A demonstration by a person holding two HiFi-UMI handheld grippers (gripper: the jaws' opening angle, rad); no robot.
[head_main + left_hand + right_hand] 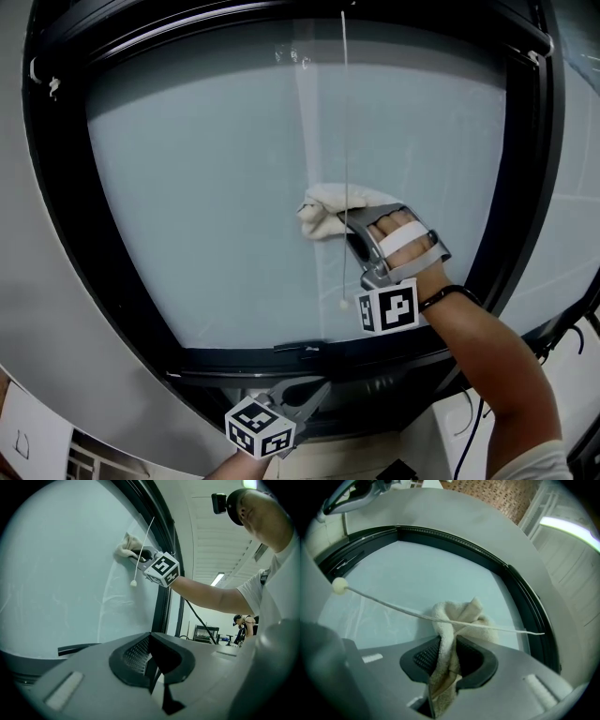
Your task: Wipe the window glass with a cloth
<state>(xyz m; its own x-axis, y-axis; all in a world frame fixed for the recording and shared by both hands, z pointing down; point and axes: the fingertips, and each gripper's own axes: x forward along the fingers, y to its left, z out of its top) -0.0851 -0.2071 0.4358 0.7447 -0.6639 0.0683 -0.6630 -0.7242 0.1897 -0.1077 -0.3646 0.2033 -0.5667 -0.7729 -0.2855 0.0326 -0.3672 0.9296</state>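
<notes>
The cloth [326, 210] is resting on the window glass [197, 178], right of centre, behind the hanging cord [344, 112] (which is crossing it). The right gripper [354, 232] is sitting just below it, and the left gripper [314, 394] is hovering beneath the frame [309, 354].

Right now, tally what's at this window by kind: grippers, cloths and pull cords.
Grippers: 2 (left gripper, right gripper)
Cloths: 1 (cloth, clamped in the right gripper)
Pull cords: 1 (cord)
Total: 4
</notes>
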